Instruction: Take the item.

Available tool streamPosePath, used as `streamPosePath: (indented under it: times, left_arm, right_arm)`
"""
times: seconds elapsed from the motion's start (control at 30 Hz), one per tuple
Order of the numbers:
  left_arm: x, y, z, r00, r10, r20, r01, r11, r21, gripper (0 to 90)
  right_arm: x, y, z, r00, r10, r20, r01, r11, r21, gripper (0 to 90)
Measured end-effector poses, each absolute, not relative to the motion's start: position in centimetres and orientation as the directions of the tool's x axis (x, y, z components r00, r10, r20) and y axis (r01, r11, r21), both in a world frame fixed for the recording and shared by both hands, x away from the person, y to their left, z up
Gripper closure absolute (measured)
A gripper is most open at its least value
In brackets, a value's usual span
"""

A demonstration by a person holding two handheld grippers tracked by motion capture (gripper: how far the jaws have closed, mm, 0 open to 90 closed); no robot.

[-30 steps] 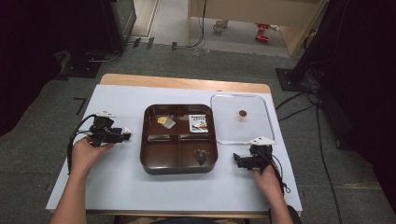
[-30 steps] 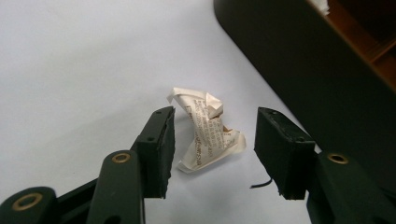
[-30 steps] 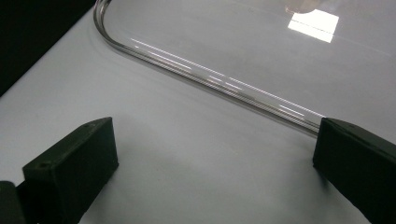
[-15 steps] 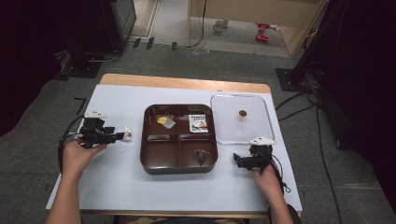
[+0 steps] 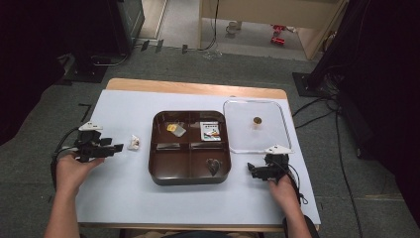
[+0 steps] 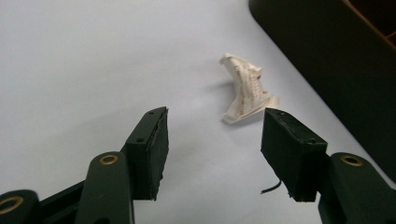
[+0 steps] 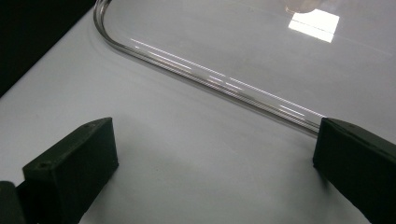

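A dark brown compartment tray (image 5: 160, 171) sits at the middle of the worktop (image 5: 124, 198), which is covered with a white sheet, and everything else is placed around it. The tray has four sections. The far-left one holds a small yellow-and-clear wrapped item (image 5: 175, 128), the far-right one a printed white card or packet (image 5: 211, 131), and the near-right one a dark heart-shaped piece (image 5: 213, 166); the near-left section looks bare.

Left of the tray, just off its far-left corner, a crumpled white paper scrap (image 5: 133, 143) lies on the sheet. The left gripper (image 5: 119, 148) rests farther left of that, held in the person's left hand (image 5: 74, 168), pointing toward the tray. In the left gripper view its fingers (image 6: 149, 149) are spread apart with nothing between them, and the crumpled scrap (image 6: 246, 91) (faint brownish print on it) lies just beyond the tips, apart from both, with the tray's dark wall (image 6: 327, 60) behind it.

Right of the tray, touching or nearly touching its edge, lies a clear plastic lid (image 5: 280, 144) with a small round brown knob (image 5: 257, 120) at its centre. The right gripper (image 5: 250, 171) sits near the lid's near edge, held in the right hand (image 5: 283, 188). In the right gripper view its fingers (image 7: 74, 163) stand wide apart and empty above the sheet, the lid's rounded rim (image 7: 201, 74) just ahead of them.
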State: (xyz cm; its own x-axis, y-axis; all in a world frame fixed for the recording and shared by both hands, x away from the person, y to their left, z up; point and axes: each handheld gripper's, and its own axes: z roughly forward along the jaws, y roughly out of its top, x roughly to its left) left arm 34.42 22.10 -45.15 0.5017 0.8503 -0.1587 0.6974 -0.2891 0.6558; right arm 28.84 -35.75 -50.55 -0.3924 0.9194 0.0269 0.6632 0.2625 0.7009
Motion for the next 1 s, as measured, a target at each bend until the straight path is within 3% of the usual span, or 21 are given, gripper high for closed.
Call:
streamPosePath:
  times: [0.67, 1.0]
  left_arm:
    - [33.9, 25.1, -46.6, 0.403, 0.9, -0.164, 0.759, -0.229, 0.61, 39.7]
    - [33.8, 25.2, -47.6, 0.416, 0.902, -0.112, 0.746, -0.268, 0.61, 40.4]
  right_arm:
    - [28.8, -35.8, -50.5, -0.392, 0.92, 0.027, 0.663, 0.263, 0.701, 0.0]
    - [28.8, -35.8, -50.5, -0.392, 0.919, 0.027, 0.663, 0.263, 0.701, 0.0]
